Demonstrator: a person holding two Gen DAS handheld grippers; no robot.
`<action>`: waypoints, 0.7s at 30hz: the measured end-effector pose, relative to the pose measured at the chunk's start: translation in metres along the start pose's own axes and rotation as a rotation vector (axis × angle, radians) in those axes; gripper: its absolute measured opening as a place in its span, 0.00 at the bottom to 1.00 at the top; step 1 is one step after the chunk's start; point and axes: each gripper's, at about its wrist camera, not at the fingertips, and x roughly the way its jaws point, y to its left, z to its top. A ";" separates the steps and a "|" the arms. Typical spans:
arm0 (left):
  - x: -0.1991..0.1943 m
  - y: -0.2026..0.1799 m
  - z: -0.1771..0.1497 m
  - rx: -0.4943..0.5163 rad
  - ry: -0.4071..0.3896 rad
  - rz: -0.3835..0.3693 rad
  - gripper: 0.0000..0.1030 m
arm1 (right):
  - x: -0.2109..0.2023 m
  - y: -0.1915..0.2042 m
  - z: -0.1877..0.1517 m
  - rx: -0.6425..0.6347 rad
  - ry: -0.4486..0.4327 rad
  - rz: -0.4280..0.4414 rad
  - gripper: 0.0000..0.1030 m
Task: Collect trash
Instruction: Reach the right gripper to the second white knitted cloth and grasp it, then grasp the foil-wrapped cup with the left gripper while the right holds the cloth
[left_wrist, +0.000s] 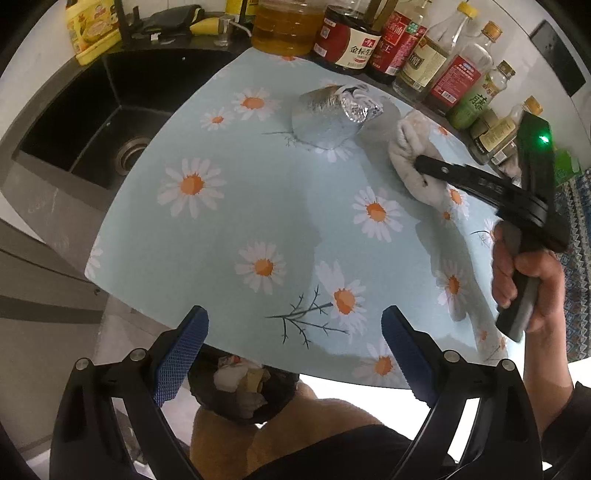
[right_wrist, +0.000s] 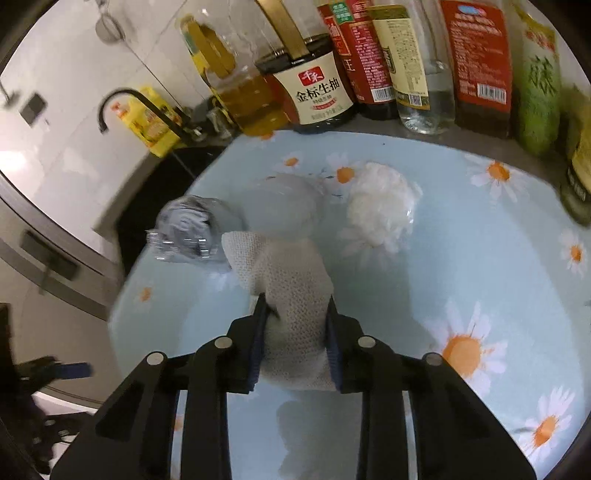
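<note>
Right claw clamped on a wad of paper towel, two more bits of trash left on the mat.

Partly done by the look of it: the black trash bag (left_wrist: 240, 391) below the mat edge, just behind the left gripper (left_wrist: 291, 354), already has crumpled scraps in it. The right gripper (right_wrist: 295, 332) is pinched tight on the paper towel wad (right_wrist: 291, 291), pads pressing both its sides, wad sticking out ahead of the fingertips and low over the daisy mat (left_wrist: 229, 229). Still to collect: the crumpled clear plastic cup (right_wrist: 184, 232) just ahead-left of the right claw, near-touching the wad's tip, and the white tissue ball (right_wrist: 380, 206) ahead-right, a little apart. The left gripper is wide open, nothing between the pads, poised above the bag with the trash well ahead of it. Likely next: carry the wad back to the bag.
</note>
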 end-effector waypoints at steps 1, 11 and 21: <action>0.000 0.000 0.002 0.001 -0.003 0.000 0.89 | -0.006 0.000 -0.002 0.013 -0.013 0.014 0.29; 0.005 -0.025 0.039 0.098 -0.041 0.018 0.89 | -0.048 -0.003 -0.032 0.048 -0.113 0.078 0.29; 0.019 -0.053 0.094 0.173 -0.060 0.046 0.89 | -0.064 -0.018 -0.070 0.077 -0.131 0.130 0.29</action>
